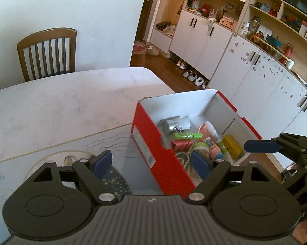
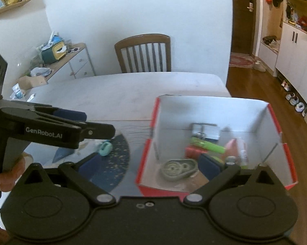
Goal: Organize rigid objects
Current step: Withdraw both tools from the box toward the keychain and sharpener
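A red box (image 1: 153, 149) with a white inside is seen on the pale, faintly marbled worktop (image 1: 61, 102), and in it a silver cylinder (image 1: 176, 125), a lime-green marker (image 1: 187, 136), a yellow block (image 1: 233, 146), a pink case (image 1: 181, 145) and a grey-green tape measure (image 2: 178, 168) are shown. A dark blue mat (image 2: 112, 163) flecked with gold and a teal item (image 2: 105, 148) are seen left of the box. Blue pads are carried on the black left gripper (image 1: 151, 163) and the black right gripper (image 2: 147, 165), and a brown wooden chair (image 1: 48, 53) is seen at the far side.
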Available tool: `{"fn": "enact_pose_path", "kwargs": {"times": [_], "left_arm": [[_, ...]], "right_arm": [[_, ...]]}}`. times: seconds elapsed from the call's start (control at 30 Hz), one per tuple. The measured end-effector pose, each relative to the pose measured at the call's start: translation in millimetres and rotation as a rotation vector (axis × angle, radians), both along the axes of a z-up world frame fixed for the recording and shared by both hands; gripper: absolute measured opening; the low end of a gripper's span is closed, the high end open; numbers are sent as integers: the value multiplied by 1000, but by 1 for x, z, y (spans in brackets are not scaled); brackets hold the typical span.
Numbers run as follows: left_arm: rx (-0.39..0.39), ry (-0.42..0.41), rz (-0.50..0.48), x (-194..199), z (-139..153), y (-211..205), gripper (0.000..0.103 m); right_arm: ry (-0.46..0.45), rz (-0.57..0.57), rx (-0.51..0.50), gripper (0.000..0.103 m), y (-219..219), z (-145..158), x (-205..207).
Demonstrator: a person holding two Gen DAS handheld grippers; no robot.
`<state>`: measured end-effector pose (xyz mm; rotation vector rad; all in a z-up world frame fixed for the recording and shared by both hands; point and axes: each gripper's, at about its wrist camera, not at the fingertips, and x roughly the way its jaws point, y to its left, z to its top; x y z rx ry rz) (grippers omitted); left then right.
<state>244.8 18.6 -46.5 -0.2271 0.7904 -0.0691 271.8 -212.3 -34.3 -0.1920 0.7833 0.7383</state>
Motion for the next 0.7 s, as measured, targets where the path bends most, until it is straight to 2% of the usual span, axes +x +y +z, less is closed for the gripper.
{"fn": "enact_pose_path", "kwargs": {"times": [0.07, 0.17, 0.37, 0.53, 0.7], "left_arm": [[3, -3, -1, -5, -1, 8, 87], [6, -13, 6, -12, -1, 22, 96], [17, -27, 30, -20, -8, 49, 101], [39, -24, 35, -21, -23, 68, 101], [65, 13, 48, -16, -43, 88, 101]], "right_arm": [[-7, 15, -6, 101, 12, -2, -7], [-20, 33, -16, 101, 27, -5, -17], [-17, 40, -21, 101, 54, -14, -28], [-18, 40, -35, 101, 76, -26, -33], [-20, 44, -46, 101, 98, -40, -36]]}}
